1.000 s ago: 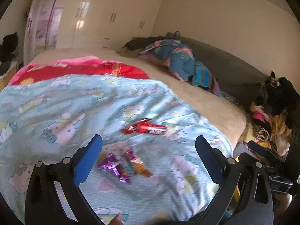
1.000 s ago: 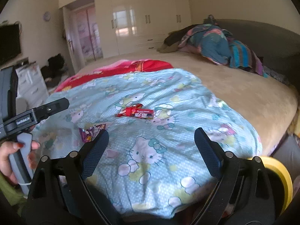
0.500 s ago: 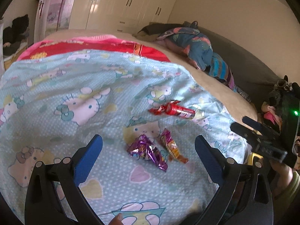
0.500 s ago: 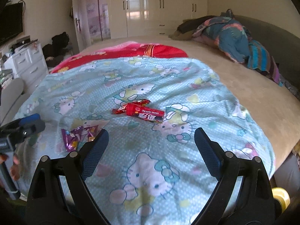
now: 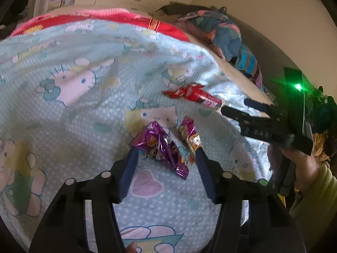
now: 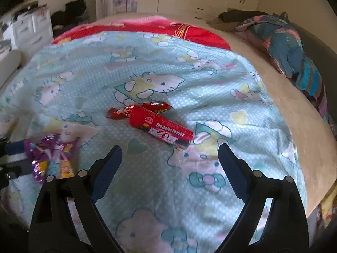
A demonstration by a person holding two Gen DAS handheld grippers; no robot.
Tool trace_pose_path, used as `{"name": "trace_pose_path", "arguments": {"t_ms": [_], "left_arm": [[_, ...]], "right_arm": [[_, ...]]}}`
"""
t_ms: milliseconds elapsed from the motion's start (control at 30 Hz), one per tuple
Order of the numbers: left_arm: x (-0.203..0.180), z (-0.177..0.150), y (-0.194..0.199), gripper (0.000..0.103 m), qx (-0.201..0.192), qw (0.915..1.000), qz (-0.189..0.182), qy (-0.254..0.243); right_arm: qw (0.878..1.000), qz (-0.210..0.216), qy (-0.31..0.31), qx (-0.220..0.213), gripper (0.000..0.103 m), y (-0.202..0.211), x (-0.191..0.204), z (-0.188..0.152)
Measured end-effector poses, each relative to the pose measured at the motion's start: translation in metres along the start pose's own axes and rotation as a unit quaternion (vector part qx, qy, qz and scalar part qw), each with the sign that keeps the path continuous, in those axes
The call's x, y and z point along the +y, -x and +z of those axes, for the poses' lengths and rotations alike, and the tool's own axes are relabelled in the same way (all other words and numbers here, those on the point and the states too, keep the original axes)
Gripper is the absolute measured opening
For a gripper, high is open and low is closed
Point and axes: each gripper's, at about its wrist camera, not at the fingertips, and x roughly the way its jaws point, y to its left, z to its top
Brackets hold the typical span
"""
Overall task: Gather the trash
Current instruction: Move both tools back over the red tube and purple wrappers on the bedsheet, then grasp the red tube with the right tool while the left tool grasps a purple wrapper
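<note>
Left gripper (image 5: 166, 158) is half-closed around the purple wrapper (image 5: 160, 145), jaws just closing, not pinching yet; foil gets squeezed gently. Right gripper (image 6: 169, 164) is kept wide by the red tube (image 6: 162, 128).

The red tube (image 6: 162, 129) lying on the bedspread (image 6: 210, 88) carries white lettering, partly legible as "The color"; the following word is blurred. Large Chinese characters below it cannot be made out reliably.
</note>
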Motion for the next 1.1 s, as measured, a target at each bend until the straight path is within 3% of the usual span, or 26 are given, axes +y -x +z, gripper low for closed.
{"name": "trace_pose_path", "arguments": {"t_ms": [300, 500, 533, 633, 767, 967, 1100], "left_arm": [[0.009, -0.005, -0.016, 0.044, 0.018, 0.9998, -0.002, 0.012], [0.012, -0.008, -0.017, 0.037, 0.02, 0.9996, -0.009, 0.019], [0.012, -0.008, -0.017, 0.036, 0.02, 0.9995, -0.011, 0.02], [0.012, -0.008, -0.018, 0.03, 0.021, 0.9995, -0.015, 0.019], [0.012, -0.009, -0.017, 0.025, 0.02, 0.9993, -0.024, 0.019], [0.015, -0.008, -0.011, 0.015, 0.015, 0.9989, -0.038, 0.025], [0.014, -0.004, 0.0, 0.015, 0.0, 0.9989, -0.041, 0.023]], "right_arm": [[0.995, -0.046, 0.079, 0.025, 0.082, -0.04, 0.014, 0.019], [0.993, -0.042, 0.096, 0.047, 0.077, -0.063, 0.018, 0.025], [0.994, -0.038, 0.094, 0.05, 0.073, -0.065, 0.018, 0.025], [0.995, -0.011, 0.076, 0.068, 0.058, -0.076, 0.017, 0.023], [0.998, -0.001, 0.038, 0.059, 0.041, -0.07, 0.013, 0.016], [0.998, 0.032, -0.05, 0.037, 0.029, -0.042, -0.007, -0.007], [0.99, 0.066, -0.12, 0.019, 0.023, -0.019, -0.022, -0.028]]}}
